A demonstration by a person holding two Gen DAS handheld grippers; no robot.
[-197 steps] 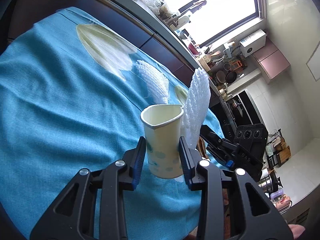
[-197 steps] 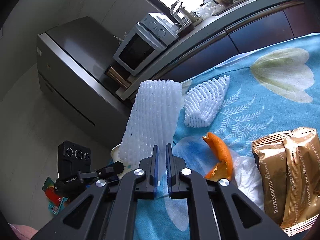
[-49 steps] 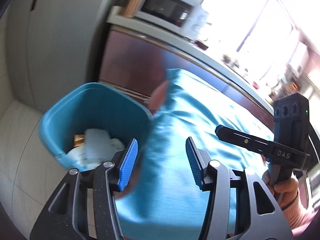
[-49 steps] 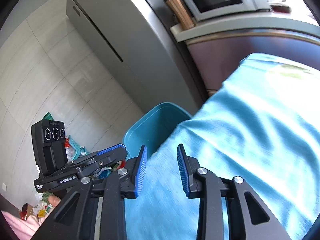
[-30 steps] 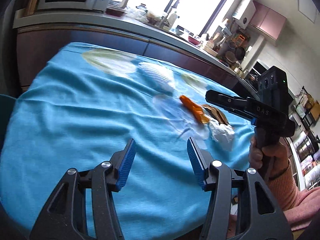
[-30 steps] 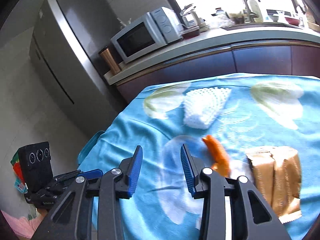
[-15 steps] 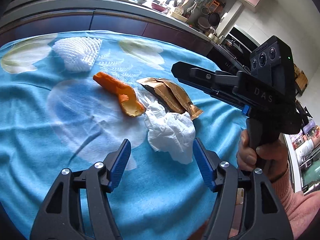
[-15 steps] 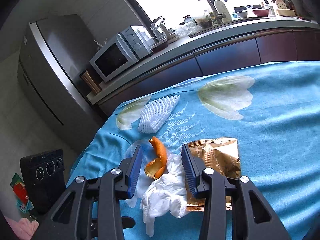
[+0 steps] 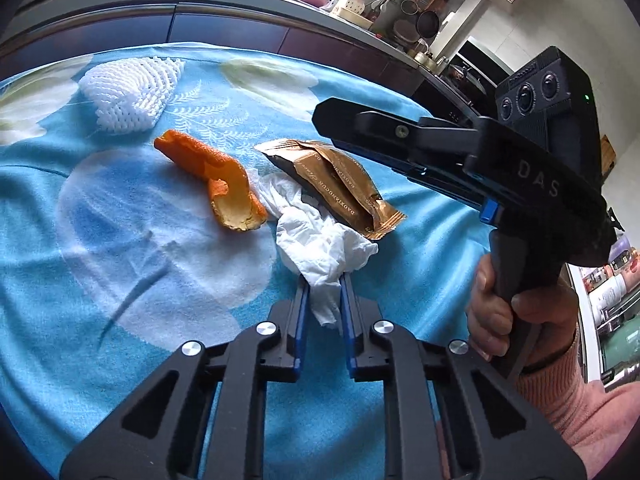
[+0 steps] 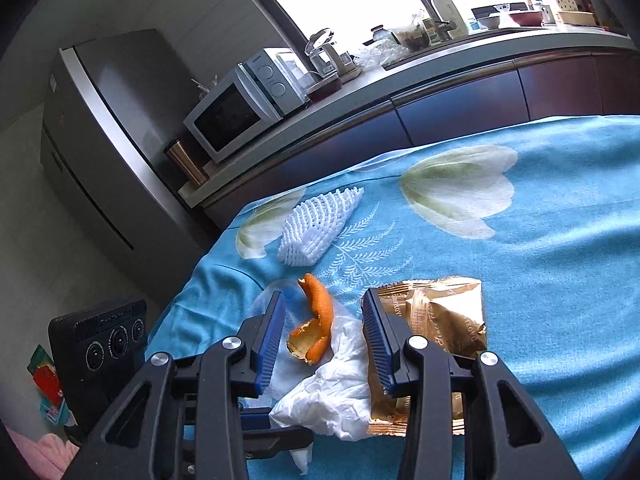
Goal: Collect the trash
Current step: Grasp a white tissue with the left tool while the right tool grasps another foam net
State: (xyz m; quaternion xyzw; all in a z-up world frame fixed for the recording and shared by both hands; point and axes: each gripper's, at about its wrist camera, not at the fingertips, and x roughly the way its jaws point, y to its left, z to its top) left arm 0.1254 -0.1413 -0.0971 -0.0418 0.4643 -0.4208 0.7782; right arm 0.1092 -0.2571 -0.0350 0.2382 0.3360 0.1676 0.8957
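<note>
The left gripper (image 9: 323, 286) is closing its blue ribbed jaws on the near tail of one crumpled white tissue (image 9: 320, 240), and the soft paper is already pinched between them. The right gripper (image 10: 322, 322) hovers with its jaws at a middling gap, gripping nothing; one curled orange peel (image 10: 316, 320) lies on the cloth between them.

In the left wrist view the peel, rough outside and pale inside, sits at ten o'clock from the tissue. One glossy gold wrapper (image 9: 340, 188), crinkled and torn open, lies at twelve o'clock, touching the tissue. One white foam net sleeve (image 9: 128, 92) lies further off at ten o'clock. All four rest on a blue fuzzy tablecloth (image 9: 100, 240) printed with pale flowers.
</note>
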